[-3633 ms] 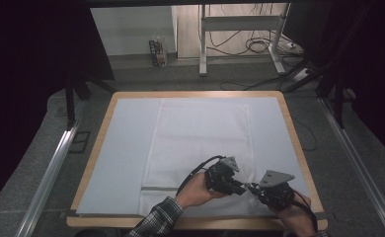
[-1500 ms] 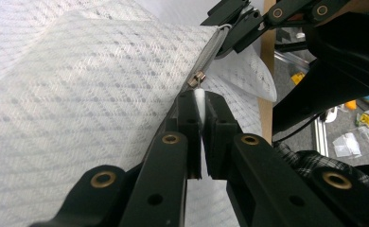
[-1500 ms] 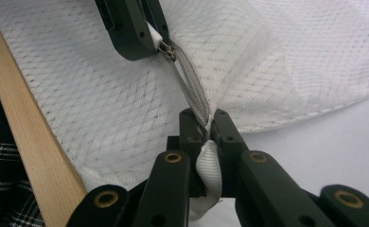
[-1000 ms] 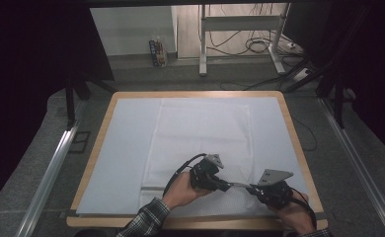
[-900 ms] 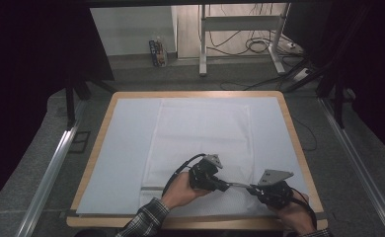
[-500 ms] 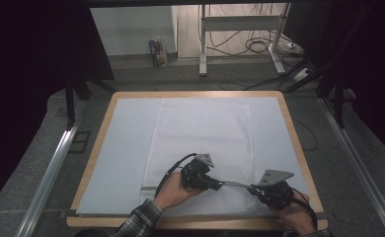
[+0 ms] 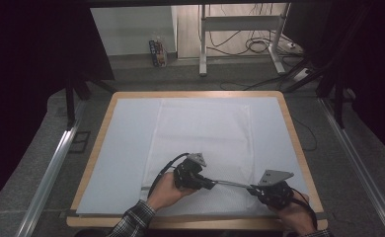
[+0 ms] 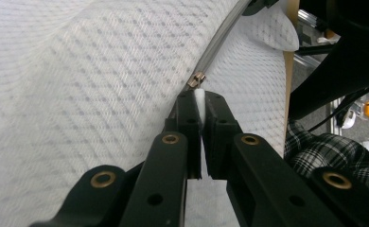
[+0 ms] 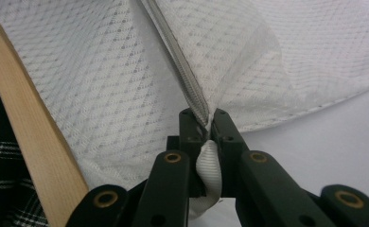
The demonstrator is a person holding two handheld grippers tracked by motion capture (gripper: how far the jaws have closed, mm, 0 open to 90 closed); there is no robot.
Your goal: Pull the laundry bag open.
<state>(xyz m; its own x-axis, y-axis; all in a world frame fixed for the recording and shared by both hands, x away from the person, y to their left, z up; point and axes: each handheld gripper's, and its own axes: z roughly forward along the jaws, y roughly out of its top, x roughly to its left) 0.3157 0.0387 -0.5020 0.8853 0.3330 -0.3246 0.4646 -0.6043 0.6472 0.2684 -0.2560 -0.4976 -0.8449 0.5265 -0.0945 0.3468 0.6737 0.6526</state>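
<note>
- While both hands sit low in the high view, the left gripper (image 7: 208, 183) is at approx 6 o'clock of the table (image 7: 294, 129) and the right gripper (image 7: 253, 189) at approx 5 o'clock, w/ a thin grey zipper (image 7: 230, 184) stretched taut between them. The white mesh bag (image 7: 205, 128) lies flat, rectangular, on a pale sheet inside the light wooden rim; its near edge is lifted by both grippers. Plaid sleeve (image 7: 131, 222) comes in at 6 o'clock.
- Left gripper view: left gripper (image 8: 199, 99) is clenched, matte black jaws w/ brass-coloured rivets pressed on a narrow white strip right behind the small metal zipper slider (image 8: 197, 79). The zipper (image 8: 220, 40) runs off toward 1 o'clock as a grey, smooth band. Mesh bag (image 8: 78, 85) is soft woven fabric w/ a dotted diamond pattern, rippled. Plaid fabric at 4 o'clock.
- Right gripper view: right gripper (image 9: 206, 118) is clenched on the zipper's end, a white ribbed fabric tab (image 9: 209, 170) bulging between the jaws. Zipper teeth (image 9: 182, 71) run to 11 o'clock, fine, grey, ridged. Mesh bag (image 9: 315, 52) is semi-sheer, diamond-knit, folded over itself at 1 o'clock. Wooden table edge (image 9: 31, 137) slants at 8 o'clock, smooth grain; pale sheet (image 9: 324, 151) at 4 o'clock.
- Can't tell if anything's inside the bag.
</note>
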